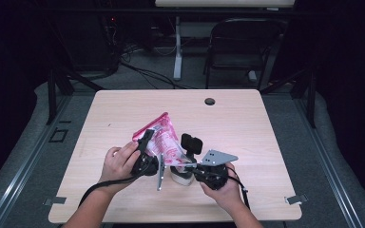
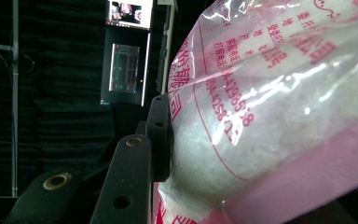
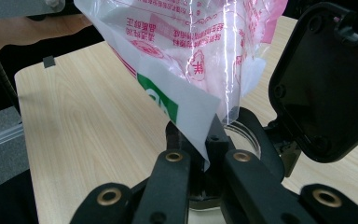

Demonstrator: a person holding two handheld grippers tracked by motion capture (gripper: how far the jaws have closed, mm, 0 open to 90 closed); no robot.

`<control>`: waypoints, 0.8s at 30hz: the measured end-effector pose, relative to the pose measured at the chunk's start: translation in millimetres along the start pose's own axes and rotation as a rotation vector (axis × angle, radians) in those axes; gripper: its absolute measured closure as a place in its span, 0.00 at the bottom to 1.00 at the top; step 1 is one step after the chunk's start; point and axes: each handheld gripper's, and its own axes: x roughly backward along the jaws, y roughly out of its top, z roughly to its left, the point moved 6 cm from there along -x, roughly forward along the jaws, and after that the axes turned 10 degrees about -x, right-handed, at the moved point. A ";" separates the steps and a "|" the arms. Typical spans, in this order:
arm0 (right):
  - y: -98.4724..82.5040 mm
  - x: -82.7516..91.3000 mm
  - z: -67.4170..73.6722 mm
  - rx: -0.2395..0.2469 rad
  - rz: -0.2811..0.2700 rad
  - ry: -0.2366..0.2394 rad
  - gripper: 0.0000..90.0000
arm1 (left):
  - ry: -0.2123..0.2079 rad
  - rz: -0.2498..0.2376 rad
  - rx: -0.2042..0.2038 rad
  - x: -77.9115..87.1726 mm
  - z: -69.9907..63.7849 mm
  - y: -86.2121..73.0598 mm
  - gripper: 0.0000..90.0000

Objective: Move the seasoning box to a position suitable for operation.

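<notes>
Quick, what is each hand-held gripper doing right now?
Left hand-held gripper: closed on the pink bag, holding it tilted up.
Right hand-held gripper: closed on the bag's lower corner, above a jar.

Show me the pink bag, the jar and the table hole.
bag [image 1: 164, 137], high view, on its printed pink face.
jar [image 3: 248, 133], right gripper view, on its clear rim below the bag corner.
table hole [image 1: 210, 101], high view, on the dark round opening.
</notes>
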 end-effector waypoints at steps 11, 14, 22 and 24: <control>-0.2 -0.2 -0.4 0.002 0.000 -0.001 1.00 | -0.006 0.001 0.006 0.0 -0.9 -0.1 0.78; -0.2 -0.4 -0.6 -0.001 -0.002 0.000 1.00 | -0.001 -0.002 0.002 0.0 0.0 0.1 0.78; -0.3 -0.2 -0.9 0.001 -0.001 -0.003 1.00 | 0.001 -0.003 0.002 0.1 0.3 0.1 0.78; -0.3 -0.3 -1.1 0.002 -0.002 -0.003 1.00 | 0.001 -0.003 0.003 0.1 0.3 0.2 0.78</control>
